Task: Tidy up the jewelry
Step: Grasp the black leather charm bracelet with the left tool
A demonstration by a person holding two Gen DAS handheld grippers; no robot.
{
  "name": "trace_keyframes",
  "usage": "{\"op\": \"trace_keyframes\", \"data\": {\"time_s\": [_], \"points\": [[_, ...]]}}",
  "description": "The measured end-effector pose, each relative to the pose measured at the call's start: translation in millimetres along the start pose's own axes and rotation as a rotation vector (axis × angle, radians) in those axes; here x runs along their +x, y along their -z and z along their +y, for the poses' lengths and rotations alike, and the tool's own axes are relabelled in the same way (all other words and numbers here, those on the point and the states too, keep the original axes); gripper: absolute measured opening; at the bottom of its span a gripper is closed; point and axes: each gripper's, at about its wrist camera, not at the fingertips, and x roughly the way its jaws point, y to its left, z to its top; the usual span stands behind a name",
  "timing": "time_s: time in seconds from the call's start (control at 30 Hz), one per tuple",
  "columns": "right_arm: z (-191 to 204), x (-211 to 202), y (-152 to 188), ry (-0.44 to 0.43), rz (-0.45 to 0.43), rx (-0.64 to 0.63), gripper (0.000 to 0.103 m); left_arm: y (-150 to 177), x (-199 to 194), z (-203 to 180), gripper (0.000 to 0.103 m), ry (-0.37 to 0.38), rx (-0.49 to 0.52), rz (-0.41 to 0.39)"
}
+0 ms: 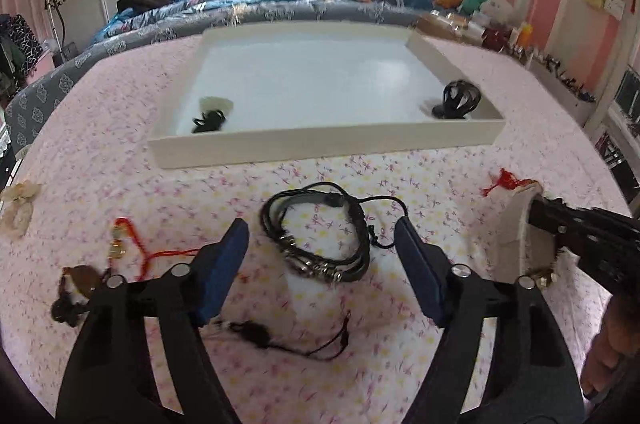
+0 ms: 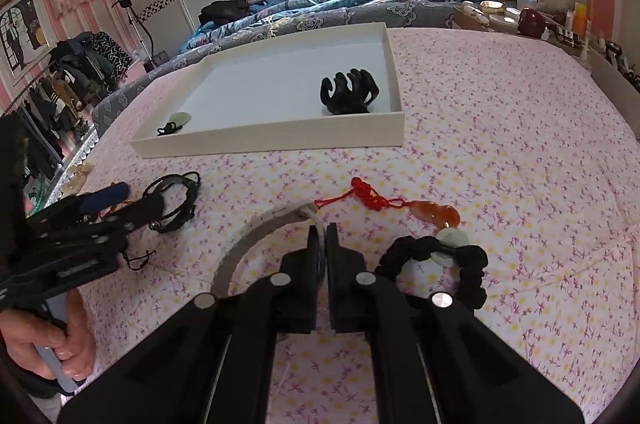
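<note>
Spread wide, my left claw (image 1: 322, 244) straddles the black bracelet (image 1: 316, 232); I'd lower squarely before closing. Right claw (image 2: 323, 238) pinches the pale headband (image 2: 256, 228), bound for the tray (image 2: 280, 144).

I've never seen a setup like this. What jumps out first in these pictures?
The white tray in the middle of the pink flowered bedspread stands out, with a black hair claw in its right near corner and a small pendant in its left. Nearer, the left gripper stands open around a black bracelet, and the right gripper is shut on a pale headband.
</note>
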Motion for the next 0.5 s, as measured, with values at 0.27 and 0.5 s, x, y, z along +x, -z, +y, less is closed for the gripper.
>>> {"op": "trace_keyframes", "data": {"time_s": [0.27, 0.5], "points": [[-3, 3, 0, -0.012, 0.002, 0.010, 0.003, 0, 16, -9, 0.037, -0.029, 0.028, 0.026], [-1, -5, -5, -0.041, -0.027, 0.016, 0.003, -6, -10, 2, 0.024, 0.002, -0.010, -0.032]]}}
